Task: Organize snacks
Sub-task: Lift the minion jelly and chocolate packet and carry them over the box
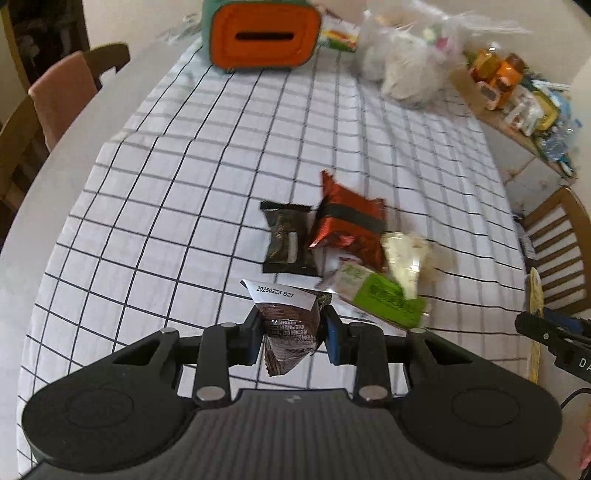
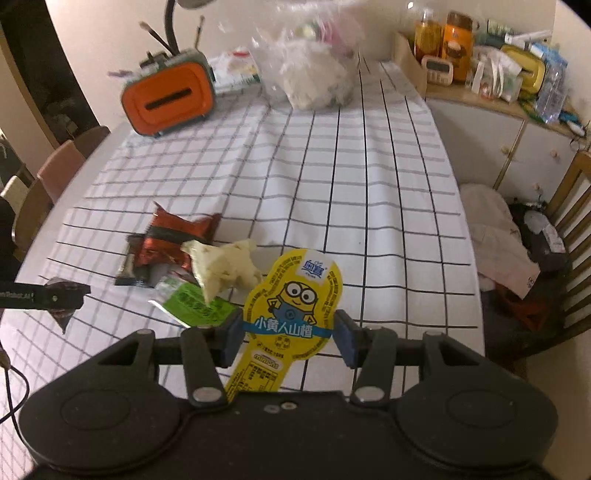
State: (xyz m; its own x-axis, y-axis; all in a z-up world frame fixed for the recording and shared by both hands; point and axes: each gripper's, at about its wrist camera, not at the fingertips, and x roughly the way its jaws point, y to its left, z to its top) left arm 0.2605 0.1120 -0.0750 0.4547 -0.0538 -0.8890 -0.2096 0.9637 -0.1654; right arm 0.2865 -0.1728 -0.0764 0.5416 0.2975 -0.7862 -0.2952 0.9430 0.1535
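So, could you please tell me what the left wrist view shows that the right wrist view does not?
Only the left wrist view shows the left gripper closed on a dark brown foil packet with a white date label. Only the right wrist view shows the right gripper holding a yellow cartoon-printed packet and a cluttered wooden sideboard shelf in full. Both share the white checked tablecloth, the orange-fronted box with a slot and the pile of loose snack packets.

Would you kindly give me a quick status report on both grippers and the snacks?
Left gripper shut on brown snack packet. Right gripper shut on yellow cartoon snack. Red packet and others piled on tablecloth. Nothing obstructing.
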